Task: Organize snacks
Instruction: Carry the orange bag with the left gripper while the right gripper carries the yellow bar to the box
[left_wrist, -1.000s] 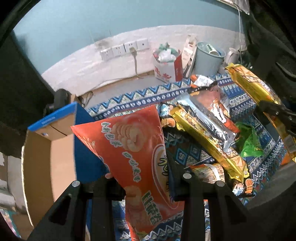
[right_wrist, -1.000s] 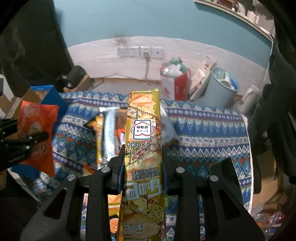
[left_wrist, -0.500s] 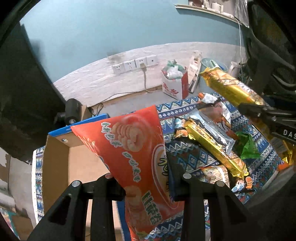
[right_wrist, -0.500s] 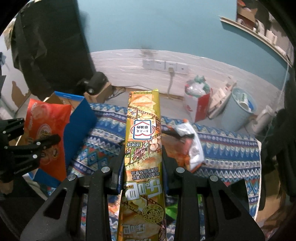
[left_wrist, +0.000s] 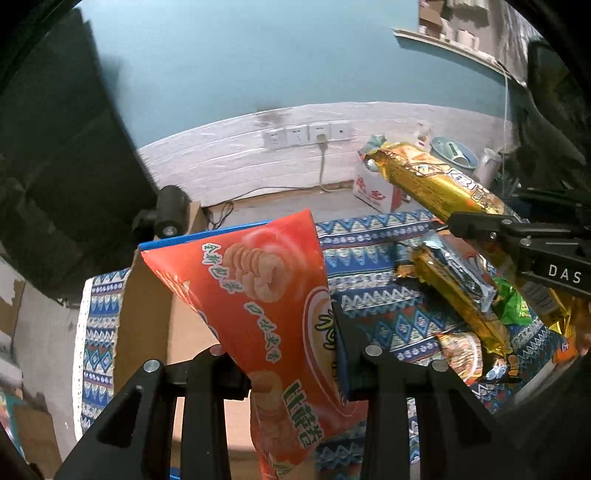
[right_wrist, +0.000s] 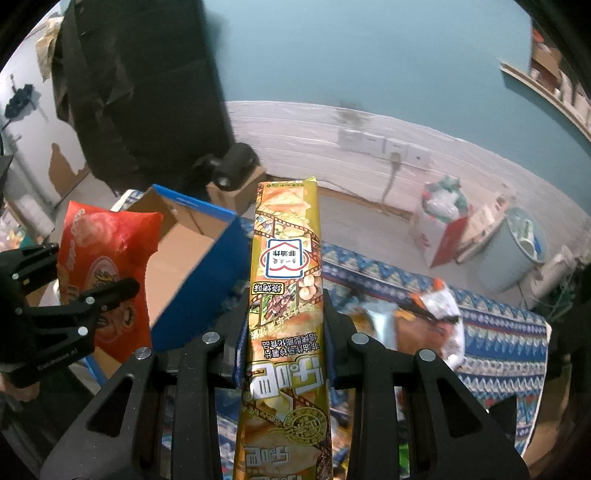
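Observation:
My left gripper (left_wrist: 282, 354) is shut on a red snack bag (left_wrist: 258, 295) and holds it above an open cardboard box (left_wrist: 147, 325) with blue sides. My right gripper (right_wrist: 284, 325) is shut on a long gold snack pack (right_wrist: 286, 280) and holds it in the air above the patterned cloth (right_wrist: 498, 332). The gold pack (left_wrist: 432, 184) and right gripper (left_wrist: 517, 240) also show at the right of the left wrist view. The red bag (right_wrist: 107, 266), the left gripper (right_wrist: 66, 291) and the box (right_wrist: 184, 251) show at the left of the right wrist view.
Several more snack packs (left_wrist: 461, 291) lie in a heap on the blue patterned cloth (left_wrist: 376, 321). Behind the table stand a red-and-white carton (right_wrist: 443, 225), a pale blue bin (right_wrist: 513, 247) and a wall with sockets (left_wrist: 306, 134). A black cylinder (right_wrist: 236, 166) sits by the box.
Both grippers have lifted with their snacks and moved left, towards the box. The box now lies under the red bag, and the gold pack has come nearer to it.

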